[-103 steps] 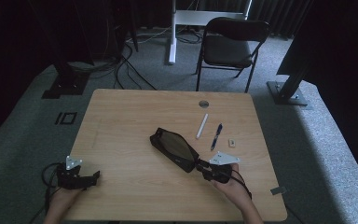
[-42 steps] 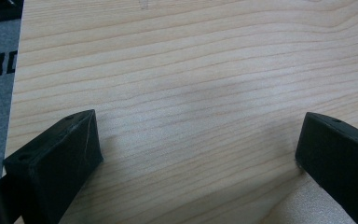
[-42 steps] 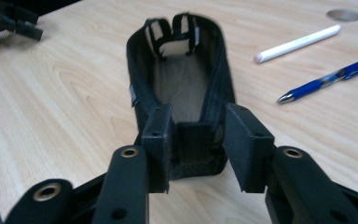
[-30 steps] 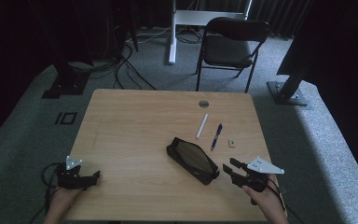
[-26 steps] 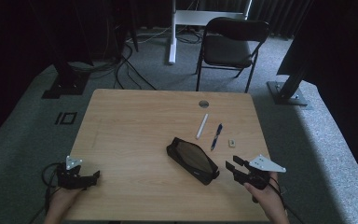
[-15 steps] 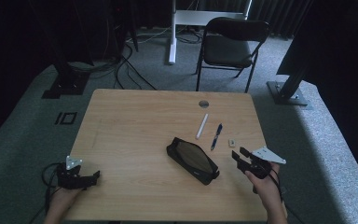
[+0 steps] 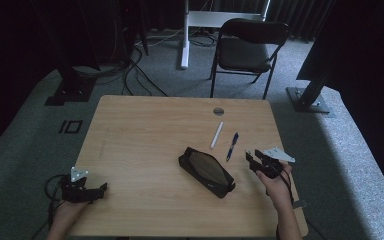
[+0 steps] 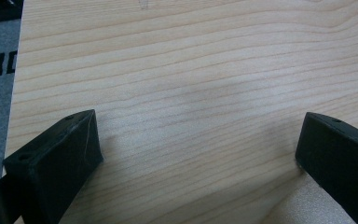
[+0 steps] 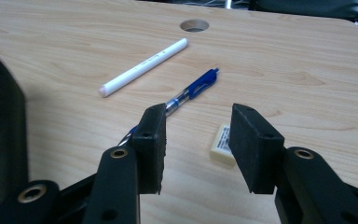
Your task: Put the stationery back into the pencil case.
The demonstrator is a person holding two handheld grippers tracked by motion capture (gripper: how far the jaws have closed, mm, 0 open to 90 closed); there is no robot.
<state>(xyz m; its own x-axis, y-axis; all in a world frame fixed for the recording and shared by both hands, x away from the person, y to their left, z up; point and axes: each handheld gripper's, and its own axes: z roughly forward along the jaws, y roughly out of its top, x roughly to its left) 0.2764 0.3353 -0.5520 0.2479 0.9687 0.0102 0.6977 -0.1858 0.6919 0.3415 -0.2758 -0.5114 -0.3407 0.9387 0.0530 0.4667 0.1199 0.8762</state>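
The right gripper [image 9: 196,140] hangs just above the table [image 7: 145,130] near its right edge, its jaws partly apart with only bare wood between them. Just past its right jaw lies a small eraser [image 9: 222,143], partly hidden; whether the jaw touches it is hard to judge. Beyond the left jaw a blue pen [image 9: 191,91] lies slanted, with a white marker [image 9: 144,66] farther off. A black pencil case [image 7: 206,171] sits to the left. The left gripper [image 8: 200,149] rests wide open, holding nothing, at the table's near left corner.
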